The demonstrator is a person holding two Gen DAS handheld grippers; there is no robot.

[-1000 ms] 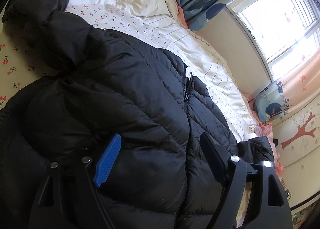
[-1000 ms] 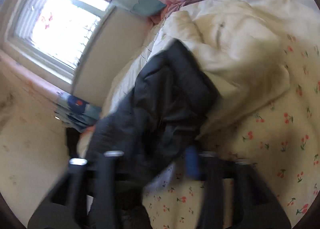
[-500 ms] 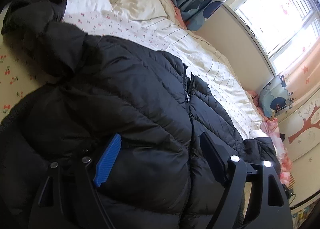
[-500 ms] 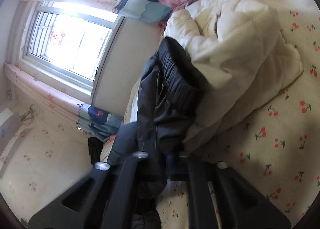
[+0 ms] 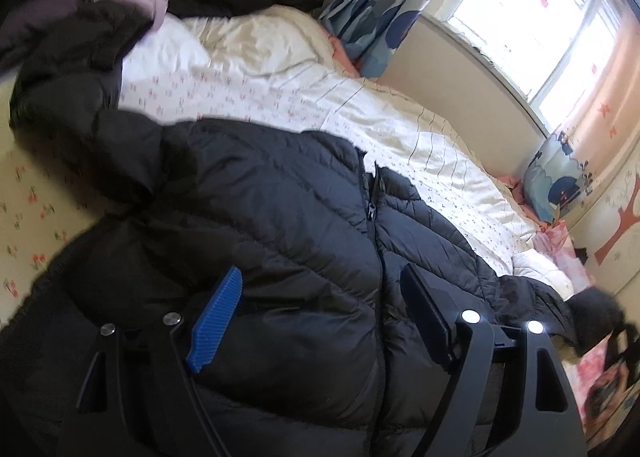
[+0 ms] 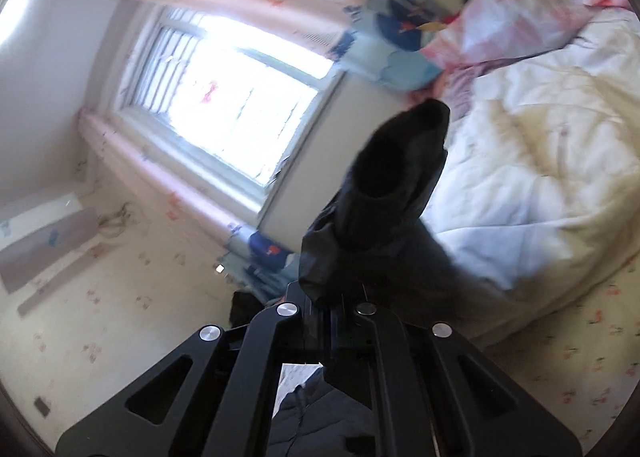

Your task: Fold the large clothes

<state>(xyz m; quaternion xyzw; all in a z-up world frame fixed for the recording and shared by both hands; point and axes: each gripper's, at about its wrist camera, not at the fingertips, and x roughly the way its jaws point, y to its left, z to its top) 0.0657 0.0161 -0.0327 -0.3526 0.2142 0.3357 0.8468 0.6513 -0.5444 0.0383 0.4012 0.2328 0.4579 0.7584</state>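
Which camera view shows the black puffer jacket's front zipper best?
The left wrist view: the zipper runs in plain sight down the puffer jacket spread on the bed. The right wrist view shows only a lifted sleeve in the right gripper.

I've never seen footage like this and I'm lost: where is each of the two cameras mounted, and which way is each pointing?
Left wrist: sits on the left gripper, looking along its open fingers over the black puffer jacket spread on the bed, toward the window.
Right wrist: sits on the right gripper, tilted up at the window; its fingers are shut on the jacket sleeve, held raised.
Shared: the jacket, bed and window.
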